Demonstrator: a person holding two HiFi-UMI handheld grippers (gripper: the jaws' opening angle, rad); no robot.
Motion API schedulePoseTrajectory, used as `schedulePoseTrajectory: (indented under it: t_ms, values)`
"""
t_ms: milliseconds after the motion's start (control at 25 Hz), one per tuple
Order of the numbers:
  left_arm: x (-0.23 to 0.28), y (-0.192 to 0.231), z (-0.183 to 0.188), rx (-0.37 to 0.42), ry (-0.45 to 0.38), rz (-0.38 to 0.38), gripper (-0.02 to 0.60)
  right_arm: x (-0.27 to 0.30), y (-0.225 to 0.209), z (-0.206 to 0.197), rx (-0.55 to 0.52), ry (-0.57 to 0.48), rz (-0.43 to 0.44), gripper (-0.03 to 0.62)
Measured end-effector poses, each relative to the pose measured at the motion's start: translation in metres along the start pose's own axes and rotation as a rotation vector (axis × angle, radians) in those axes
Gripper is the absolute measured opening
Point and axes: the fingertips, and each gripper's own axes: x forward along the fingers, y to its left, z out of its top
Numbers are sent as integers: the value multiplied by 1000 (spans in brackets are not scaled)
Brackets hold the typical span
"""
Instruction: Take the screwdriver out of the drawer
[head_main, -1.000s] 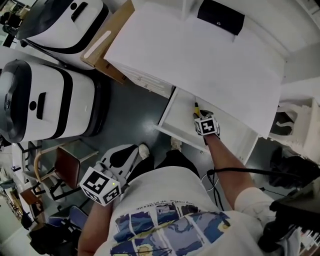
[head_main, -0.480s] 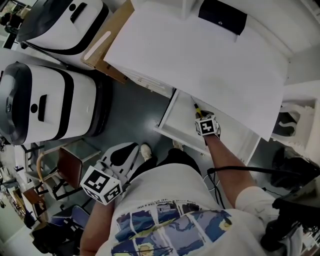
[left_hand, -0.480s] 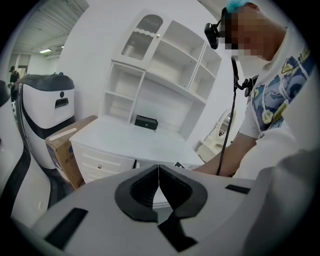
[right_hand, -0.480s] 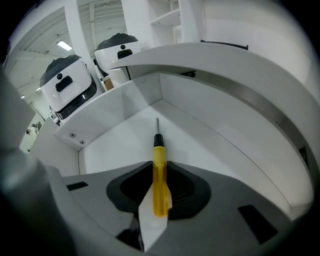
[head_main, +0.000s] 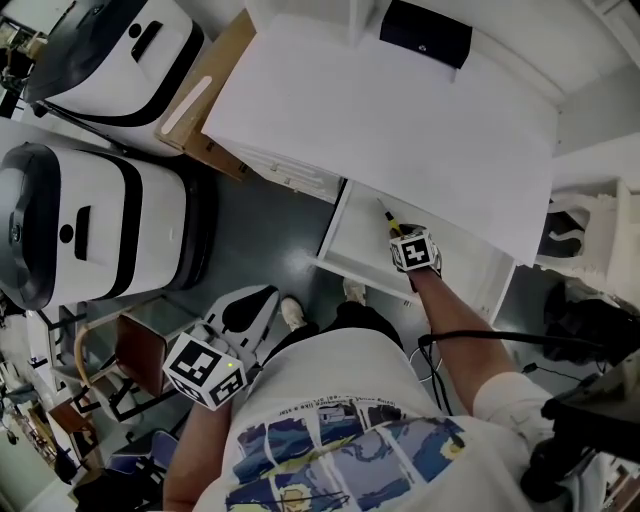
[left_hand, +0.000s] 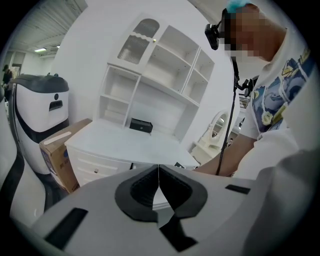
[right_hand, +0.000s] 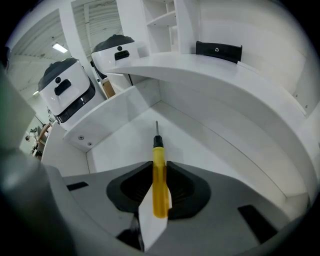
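From the head view, the white desk (head_main: 400, 110) top hides the open white drawer's (head_main: 358, 240) far part. The right gripper (head_main: 405, 238), fingers closing on the yellow-handled screwdriver (head_main: 390, 222), covers its handle.

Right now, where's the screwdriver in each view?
Head view: screwdriver at centre, in the open drawer, poking past the right gripper.
Left gripper view: not in it.
Right gripper view: lower centre, jaws closing on its yellow handle.
Shared landmark: the black box on the desk.
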Motion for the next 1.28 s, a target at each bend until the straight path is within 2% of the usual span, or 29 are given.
schedulePoseTrajectory:
  t_ms: [400,760,1120,1280]
  values:
    - [-29,5,-9,22,-37,-63,14,-36,17,-12,32,-5,-44,101]
    - [-57,12,-20,34,-70,-126,14,-77,31,0,26,-47,-91,101]
    - [-84,16,-35,45,-84,-155,14,-116,68,-1,36,-80,-72,101]
    - [-96,16,-41,65,-82,-165,14,-126,92,-3,32,-109,-27,101]
